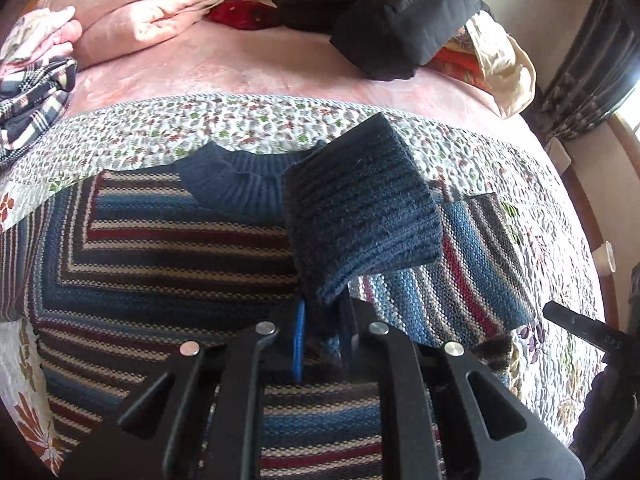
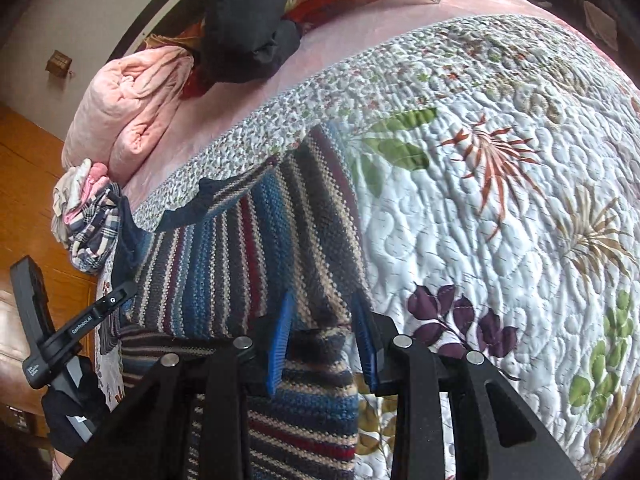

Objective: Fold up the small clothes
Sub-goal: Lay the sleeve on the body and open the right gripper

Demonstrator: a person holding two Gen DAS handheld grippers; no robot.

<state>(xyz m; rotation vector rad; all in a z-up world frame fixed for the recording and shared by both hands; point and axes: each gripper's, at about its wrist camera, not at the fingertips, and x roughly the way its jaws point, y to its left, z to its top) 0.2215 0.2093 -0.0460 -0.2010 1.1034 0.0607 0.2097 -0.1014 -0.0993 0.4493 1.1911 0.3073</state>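
1 striped sweater is lying flat on the floral quilt, and 2 grippers are working over it. The left gripper is clamping the sweater's navy ribbed cuff between its 2 blue-padded fingers, holding the sleeve lifted and doubled back across the chest. The right gripper is standing with its 2 fingers apart, straddling a fold of the sweater's edge; whether the pads are actually pressing the knit cannot be told.

The sweater is showing bands of blue, maroon, cream and dark grey, running in angled chevrons on the body, with 1 navy ribbed collar pointing toward the far side of the bed. In the right wrist view the sleeve is stretching away from the gripper, its stripes running lengthwise.

The quilt is lying white and stitched, printed with leaves and rust-coloured flowers, over a pink blanket. Beyond it are sitting 1 folded pink duvet, 1 black padded jacket and 1 small pile of plaid clothes. A dark patterned curtain is hanging at the right, and a wooden floor is showing beside the bed.
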